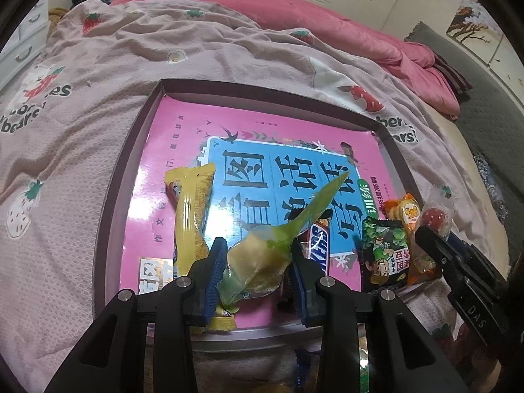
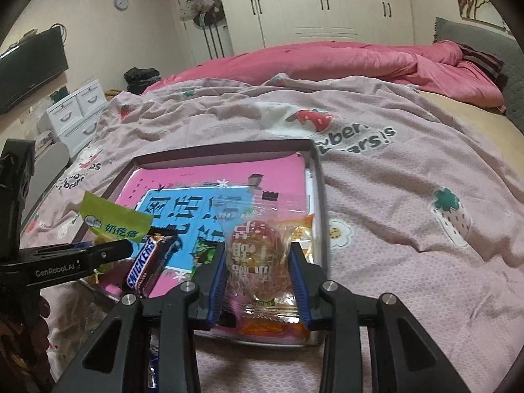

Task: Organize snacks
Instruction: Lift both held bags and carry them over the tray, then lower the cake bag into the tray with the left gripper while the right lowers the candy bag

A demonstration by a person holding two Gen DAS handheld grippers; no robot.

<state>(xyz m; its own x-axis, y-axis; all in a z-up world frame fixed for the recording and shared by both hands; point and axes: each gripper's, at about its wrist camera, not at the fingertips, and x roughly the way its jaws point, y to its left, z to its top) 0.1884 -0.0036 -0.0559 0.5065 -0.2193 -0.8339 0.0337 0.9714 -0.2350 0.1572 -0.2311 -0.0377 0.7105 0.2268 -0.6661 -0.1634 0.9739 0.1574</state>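
I have the left tongs (image 1: pixel 257 268) clamped on a green candy packet (image 1: pixel 262 255), held over the near part of the tray (image 1: pixel 114 190) on the bed (image 1: pixel 98 82); its long axis runs away from me, the twisted tail pointing up and to the far right. My right tongs (image 2: pixel 258 275) grip a clear-wrapped red sweet (image 2: pixel 258 258), upright, above the tray's near right corner. Lying in the tray on the pink book (image 1: pixel 262 124): a yellow packet (image 1: pixel 191 209) lengthwise toward me, a chocolate bar (image 1: pixel 316 245), a dark green packet (image 1: pixel 386 255) and an orange packet (image 1: pixel 406 216)
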